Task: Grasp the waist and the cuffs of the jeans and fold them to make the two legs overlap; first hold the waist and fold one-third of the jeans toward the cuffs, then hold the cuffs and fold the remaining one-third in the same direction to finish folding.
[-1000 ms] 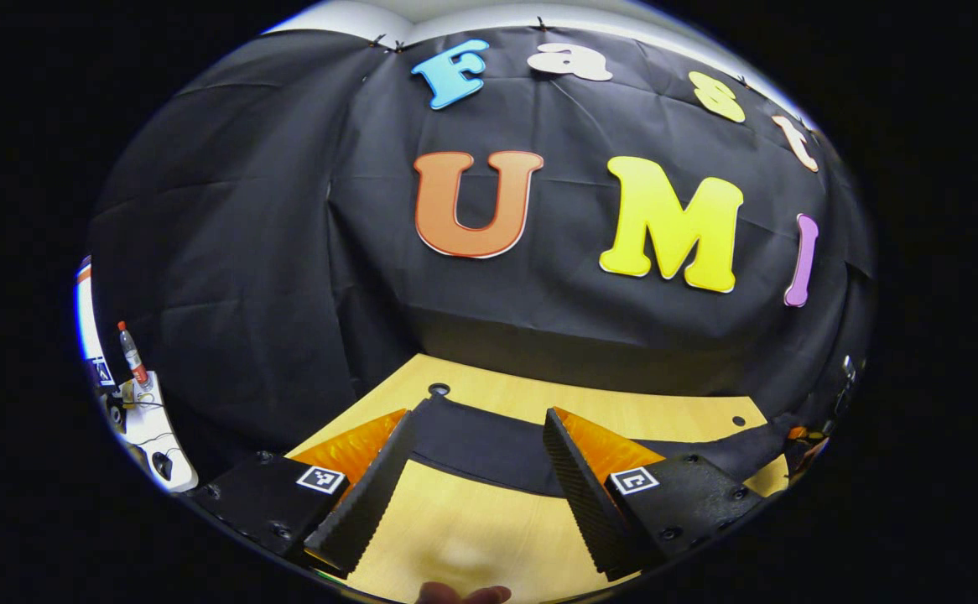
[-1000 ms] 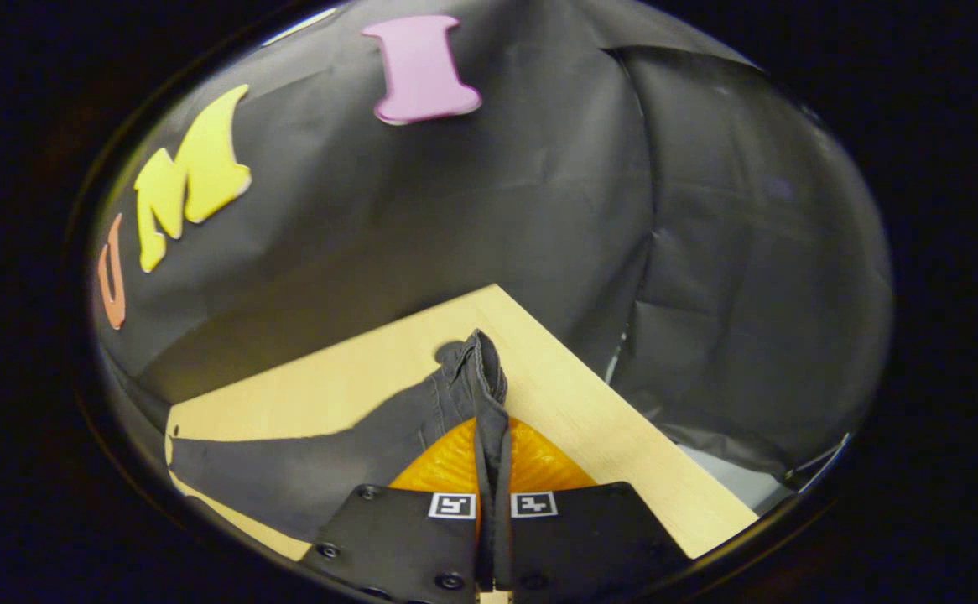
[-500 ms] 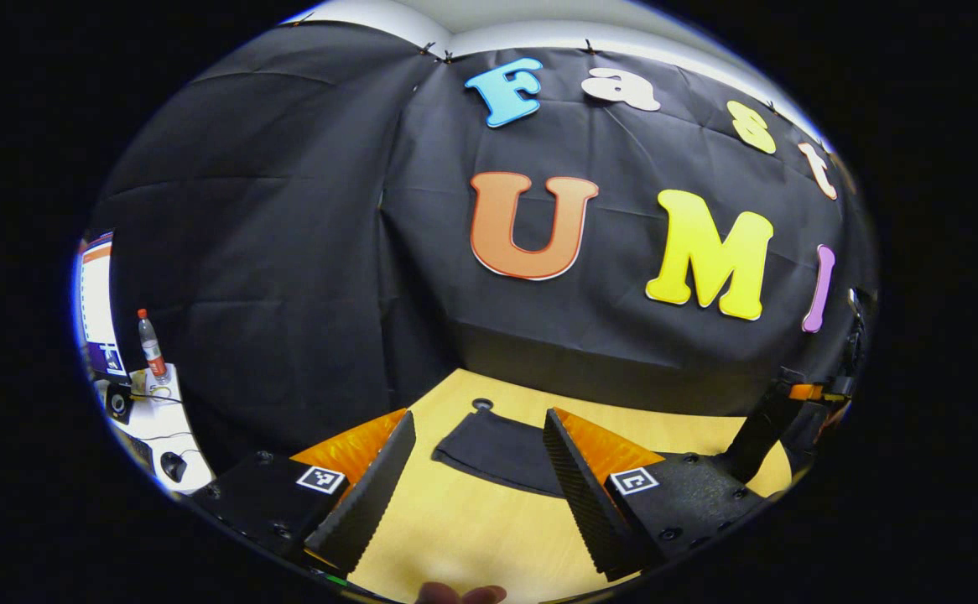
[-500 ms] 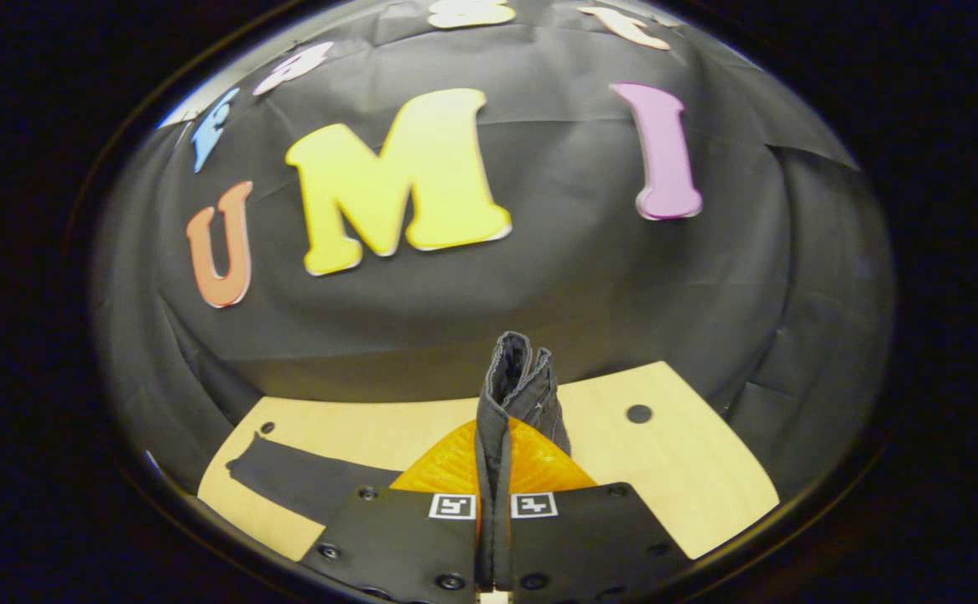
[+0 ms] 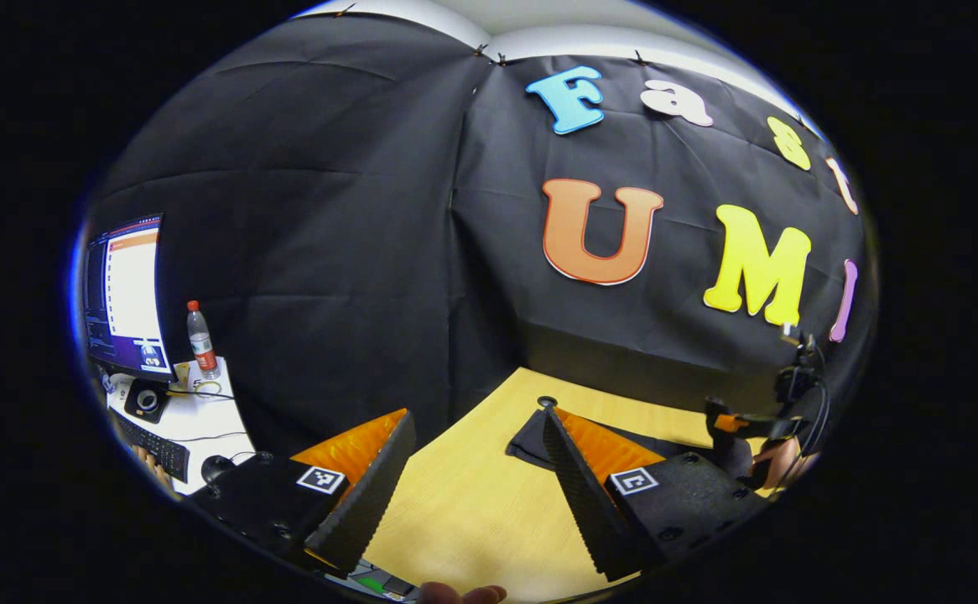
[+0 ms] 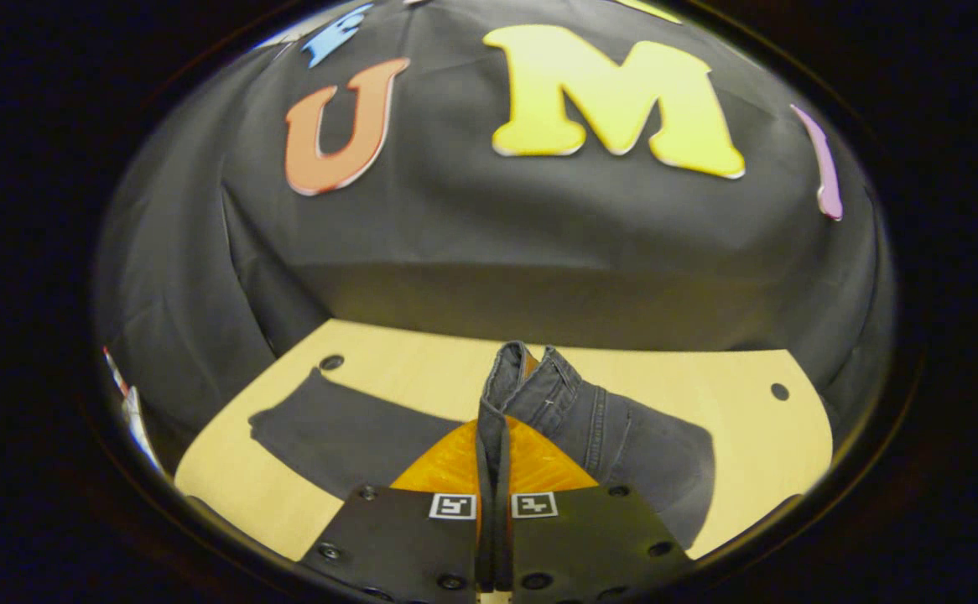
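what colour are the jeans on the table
Dark grey, nearly black jeans, best seen in the right gripper view.

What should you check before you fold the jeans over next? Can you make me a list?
1. Right gripper pinching the jeans: ok, both fingers are shut on a bunched dark edge, seen in the right gripper view.
2. Left gripper ready: ok, open and holding nothing.
3. Far end of the jeans lying flat on the table: ok, it looks smooth.
4. Which end is being held, waist or cuffs: cannot tell for sure; the stitching beside the fingers looks like the waist.
5. Both legs lined up on top of each other: cannot tell.
6. Bare table to fold onto: ok, light wood shows around the jeans.
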Available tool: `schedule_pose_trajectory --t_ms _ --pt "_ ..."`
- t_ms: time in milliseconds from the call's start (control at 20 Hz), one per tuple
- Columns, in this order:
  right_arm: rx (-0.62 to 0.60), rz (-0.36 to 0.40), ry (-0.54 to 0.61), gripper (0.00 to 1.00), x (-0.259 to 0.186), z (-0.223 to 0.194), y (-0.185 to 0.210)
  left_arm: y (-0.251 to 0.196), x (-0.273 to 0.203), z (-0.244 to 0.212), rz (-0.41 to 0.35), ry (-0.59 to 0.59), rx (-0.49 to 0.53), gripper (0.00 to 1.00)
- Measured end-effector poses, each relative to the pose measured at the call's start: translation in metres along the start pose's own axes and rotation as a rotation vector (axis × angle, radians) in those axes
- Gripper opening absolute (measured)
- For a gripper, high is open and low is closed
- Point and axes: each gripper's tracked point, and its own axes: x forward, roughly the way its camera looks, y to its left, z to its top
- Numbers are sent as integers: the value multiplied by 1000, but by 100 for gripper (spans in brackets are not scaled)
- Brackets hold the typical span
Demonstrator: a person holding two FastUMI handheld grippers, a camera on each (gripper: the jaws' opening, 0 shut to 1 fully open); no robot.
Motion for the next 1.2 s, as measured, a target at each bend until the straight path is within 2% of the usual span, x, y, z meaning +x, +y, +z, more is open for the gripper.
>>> schedule_pose_trajectory --t_ms 150,350,400,500,550,600,650,700,850,950,1050,1200 --pt "-75 -11 73 1 29 -36 17 14 0 -6 21 17 -6 99" --pt "-156 -24 132 1 43 -48 23 23 6 -14 35 38 -19 99" --pt "-168 -20 151 1 45 -51 27 23 7 -15 34 39 -24 99" --pt "-173 30 152 7 47 -50 34 22 11 -16 30 42 -30 99" --pt "-171 58 150 19 46 -49 38 20 14 -16 23 43 -34 99" --pt "-168 79 146 22 43 -47 42 18 16 -18 17 48 -38 99" --pt "-147 109 141 34 38 -43 48 16 19 -21 6 51 -44 99" --pt "-108 145 137 38 30 -39 56 13 22 -24 -9 58 -53 99" --pt "-49 172 119 99 2 -25 51 8 33 -41 -43 91 -69 99" --pt "-65 189 85 99 -22 -11 45 -1 45 -52 -88 115 -86 99" --pt "-85 215 50 99 -55 8 40 -17 64 -62 -155 141 -146 99" --pt "-102 247 -6 99 -106 40 23 -47 107 -88 -256 225 -344 99"
